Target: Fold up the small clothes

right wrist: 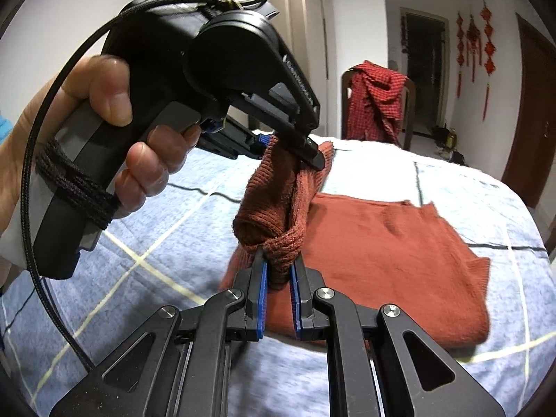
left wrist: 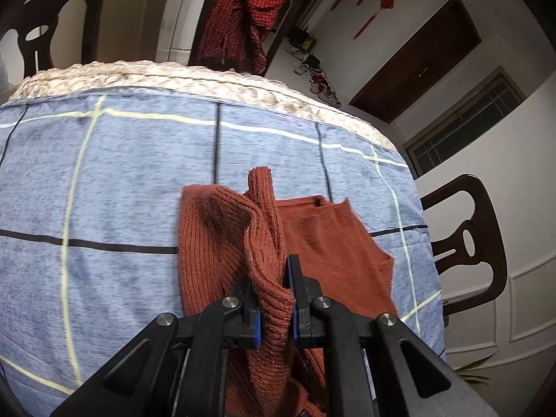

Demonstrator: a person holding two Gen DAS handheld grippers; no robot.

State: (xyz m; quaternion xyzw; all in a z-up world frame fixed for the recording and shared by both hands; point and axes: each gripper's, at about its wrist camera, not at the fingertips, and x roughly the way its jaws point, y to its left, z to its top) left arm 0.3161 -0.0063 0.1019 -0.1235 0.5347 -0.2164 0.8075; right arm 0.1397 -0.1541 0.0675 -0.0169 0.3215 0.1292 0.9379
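A rust-red knitted sweater (right wrist: pixel 389 243) lies partly flat on a blue checked cloth (right wrist: pixel 146 243) over the table. One ribbed edge of it is lifted off the cloth between the two grippers. My right gripper (right wrist: pixel 279 267) is shut on a bunched fold of that edge. My left gripper (left wrist: pixel 274 288) is shut on the other end of the raised knit, and the sweater (left wrist: pixel 323 243) spreads out beyond it. In the right wrist view, the left gripper (right wrist: pixel 295 146) is held by a person's hand (right wrist: pixel 139 160) and pinches the fabric higher up.
A dark chair draped with a red checked garment (left wrist: pixel 243 21) stands beyond the table's far edge, also seen as the red checked garment (right wrist: pixel 377 100). Another dark chair (left wrist: pixel 465 239) stands at the right. A braided mat edge (left wrist: pixel 173 76) rims the far side. A dark door (left wrist: pixel 417 55) is behind.
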